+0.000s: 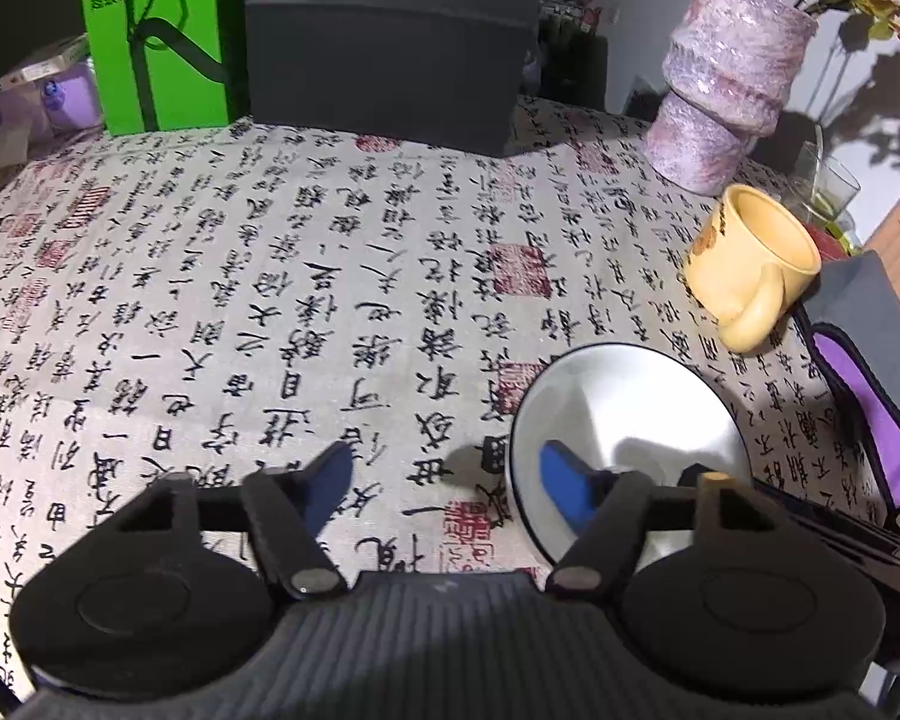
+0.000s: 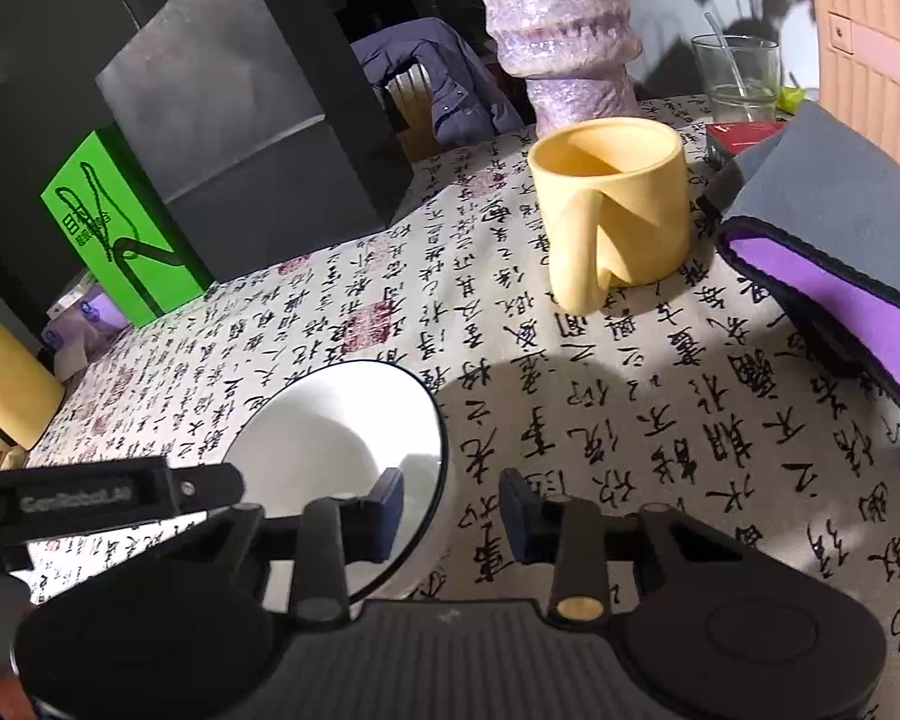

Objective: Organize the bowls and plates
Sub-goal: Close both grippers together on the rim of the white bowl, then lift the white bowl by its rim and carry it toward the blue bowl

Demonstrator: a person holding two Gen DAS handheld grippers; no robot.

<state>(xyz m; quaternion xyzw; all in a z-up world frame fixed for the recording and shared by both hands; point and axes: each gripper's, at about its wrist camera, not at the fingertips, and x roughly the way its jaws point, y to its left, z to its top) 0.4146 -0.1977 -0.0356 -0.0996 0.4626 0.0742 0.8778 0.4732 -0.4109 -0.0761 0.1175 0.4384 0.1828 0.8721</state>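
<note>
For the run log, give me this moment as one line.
left gripper: open, straddling bowl rim; right gripper: open, straddling same rim; bowl: upright on tablecloth

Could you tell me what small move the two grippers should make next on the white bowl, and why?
Probably finish closing: the left gripper and right gripper each straddle the white bowl's rim, one finger inside, one outside, but their pads show gaps, so neither grips yet.

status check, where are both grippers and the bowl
Left gripper and right gripper each straddle the rim of the white black-edged bowl, pads not visibly pressing. Yellow ceramic mug stands beyond, apart.
</note>
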